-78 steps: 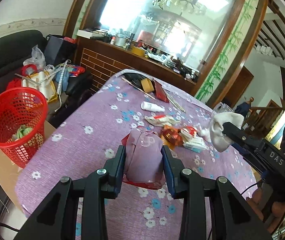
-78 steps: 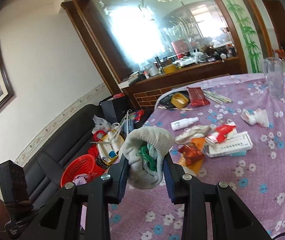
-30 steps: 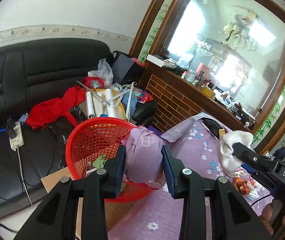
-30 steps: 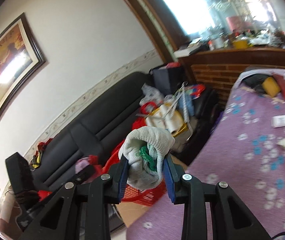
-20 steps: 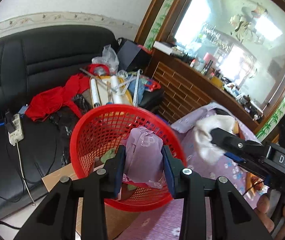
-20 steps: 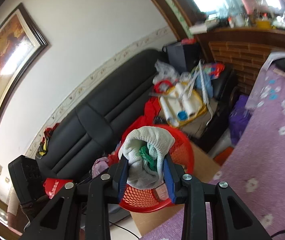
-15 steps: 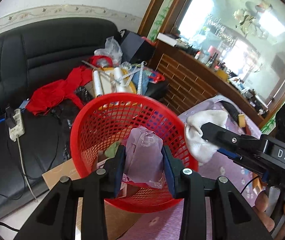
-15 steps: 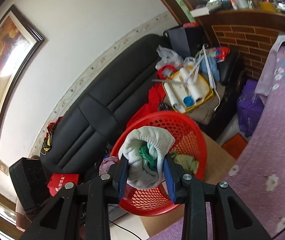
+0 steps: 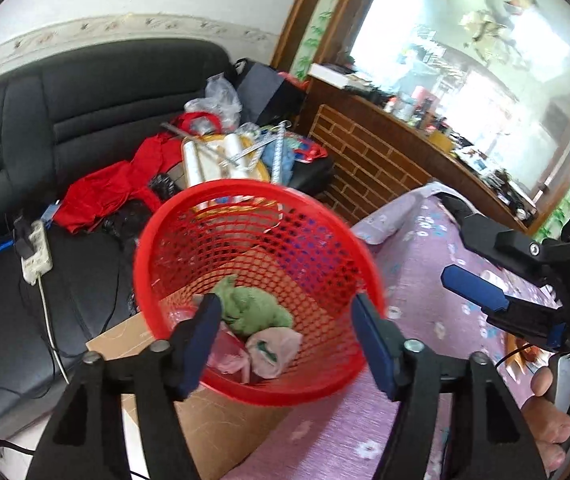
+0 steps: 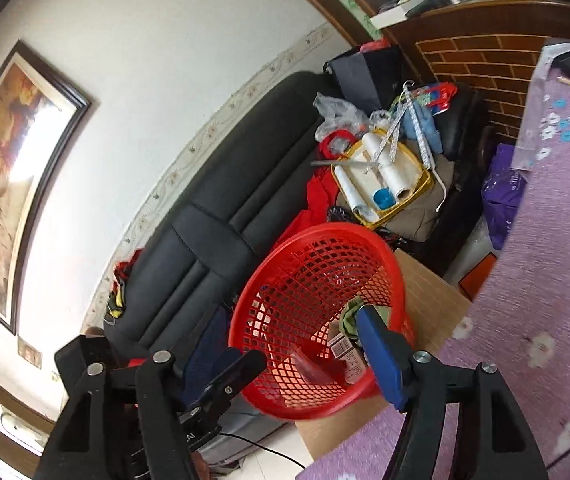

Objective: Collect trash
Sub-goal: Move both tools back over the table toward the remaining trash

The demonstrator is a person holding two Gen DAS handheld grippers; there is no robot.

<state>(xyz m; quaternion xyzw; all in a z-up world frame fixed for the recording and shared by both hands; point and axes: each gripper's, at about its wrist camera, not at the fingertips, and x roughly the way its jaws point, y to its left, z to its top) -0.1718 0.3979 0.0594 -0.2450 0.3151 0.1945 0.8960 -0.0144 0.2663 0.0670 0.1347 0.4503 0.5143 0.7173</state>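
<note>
Left wrist: jaws just opened (empty).

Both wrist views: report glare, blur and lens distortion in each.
Left wrist view: the mirror is blown out by glare, the red basket rim smears with motion blur, and straight lines bow. Right wrist view: sheen washes out the framed painting, the basket's near rim is softly blurred, and the sofa curves strongly toward the dark corners.

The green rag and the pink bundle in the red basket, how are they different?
The green rag is olive green; the pink bundle is pale pink with a green mark. The green rag lies farther from the left wrist camera; the pink bundle lies nearer, just below it. Both are crumpled and lie inside the red basket.
</note>
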